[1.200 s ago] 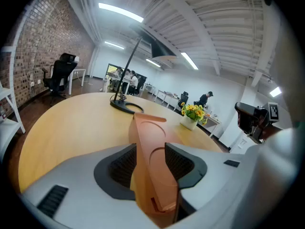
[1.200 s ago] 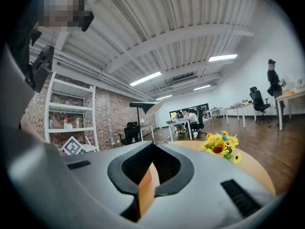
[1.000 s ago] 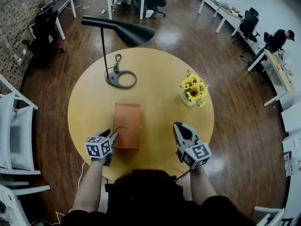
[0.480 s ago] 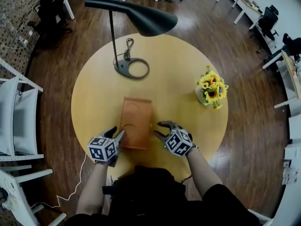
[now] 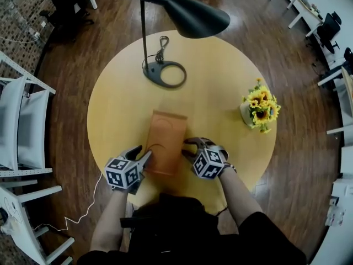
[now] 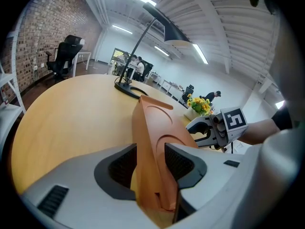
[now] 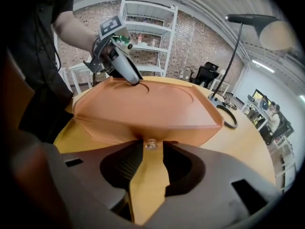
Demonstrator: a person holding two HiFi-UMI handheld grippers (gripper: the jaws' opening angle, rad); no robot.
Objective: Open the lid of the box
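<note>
An orange box (image 5: 167,141) lies flat on the round yellow worktop (image 5: 220,87), on the side nearest the person, with its long side running away from them. The left claw (image 5: 144,158) is clamped on the box's near left corner, and the left gripper view shows the orange edge filling the gap between both pads. The right claw (image 5: 188,148) sits at the box's right side with its jaws spread apart. In the right gripper view a small clear knob (image 7: 151,144) on the box's edge stands between the jaw tips, with neither pad pressing it. Farther back, a black lamp (image 5: 182,15) stands on its ring base. A pot of sunflowers (image 5: 260,110) stands near the right rim.
</note>
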